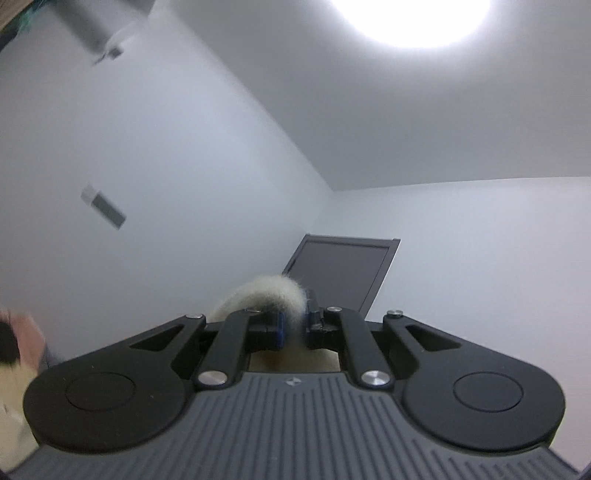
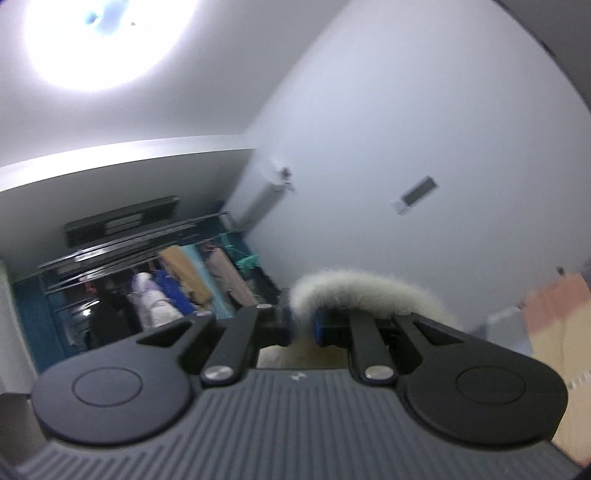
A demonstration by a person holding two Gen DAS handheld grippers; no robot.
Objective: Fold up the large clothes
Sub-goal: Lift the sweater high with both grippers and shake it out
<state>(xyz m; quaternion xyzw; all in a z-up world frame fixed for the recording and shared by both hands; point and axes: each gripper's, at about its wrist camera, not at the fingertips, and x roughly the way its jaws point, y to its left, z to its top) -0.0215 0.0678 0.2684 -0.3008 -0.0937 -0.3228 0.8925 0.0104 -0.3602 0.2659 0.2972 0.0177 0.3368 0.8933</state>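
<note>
A cream, fuzzy garment (image 1: 258, 295) bulges up between the blue pads of my left gripper (image 1: 293, 326), which is shut on a fold of it and points up toward the wall and ceiling. More of that pale fabric shows under the jaws. In the right wrist view the same fluffy garment (image 2: 354, 286) arches out to the right from my right gripper (image 2: 301, 326), whose pads are shut on its edge. Both grippers are raised high; the rest of the garment hangs below, out of sight.
A dark door (image 1: 343, 273) stands in the far corner. A bright ceiling light (image 1: 410, 18) glares overhead. An open wardrobe with hanging clothes (image 2: 173, 291) lies left in the right wrist view. Cardboard boxes (image 2: 557, 332) stand at the right.
</note>
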